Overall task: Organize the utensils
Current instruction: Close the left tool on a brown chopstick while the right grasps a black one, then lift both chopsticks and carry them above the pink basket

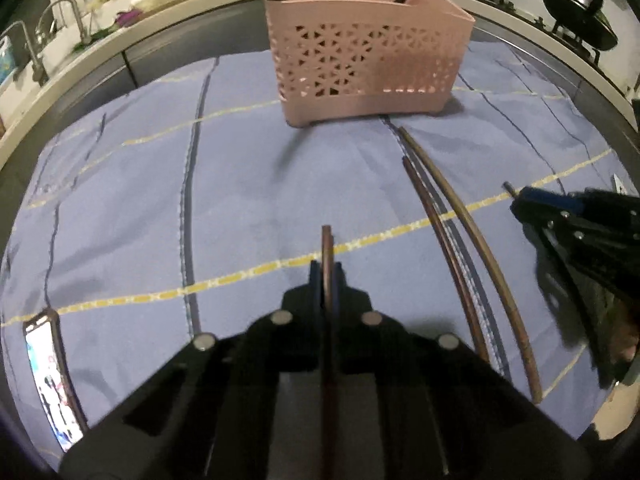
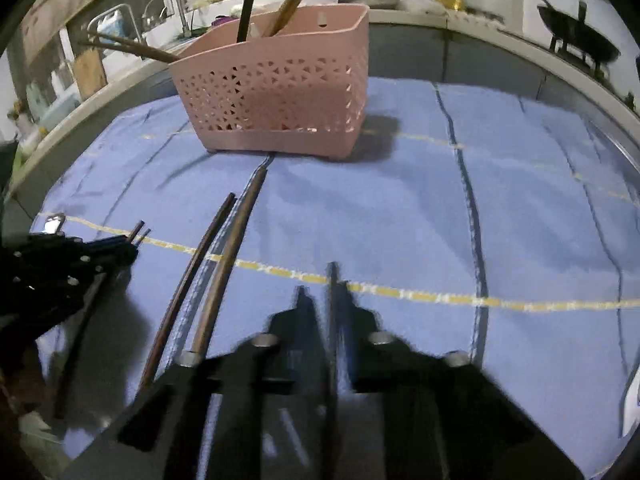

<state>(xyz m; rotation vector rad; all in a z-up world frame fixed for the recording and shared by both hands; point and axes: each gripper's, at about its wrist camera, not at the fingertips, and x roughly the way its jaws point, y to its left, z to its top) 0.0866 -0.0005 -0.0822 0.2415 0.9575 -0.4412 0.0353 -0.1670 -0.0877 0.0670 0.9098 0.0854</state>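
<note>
On a blue cloth [image 1: 248,184] with yellow and dark stripes stands a pink holder [image 1: 368,56] with a pierced front, set toward the far edge, and several sticks already lean out of its top. In the left wrist view the left gripper [image 1: 327,268] has its jaws clenched on a dark chopstick [image 1: 327,248] that runs straight forward between the fingers, its tip poking out just past them and pointing toward the holder. Two more chopsticks lie loose on the cloth to the right of it, a dark one [image 1: 444,248] and a lighter brown one [image 1: 476,232], side by side and nearly parallel, their far ends near the holder's base. Further right the right gripper [image 1: 520,200] comes in from the edge with a thin stick tip showing at its nose. The right wrist view shows that gripper [image 2: 326,294] with its jaws closed on another dark chopstick [image 2: 331,280], lined up along the fingers. The left gripper [image 2: 128,246] appears there at the left edge with its stick end protruding. A phone [image 1: 52,376] with a lit screen lies on the cloth at the near left. Behind the table are a counter with a sink tap [image 1: 68,12] and dark pans [image 1: 576,16] on a stove.
</note>
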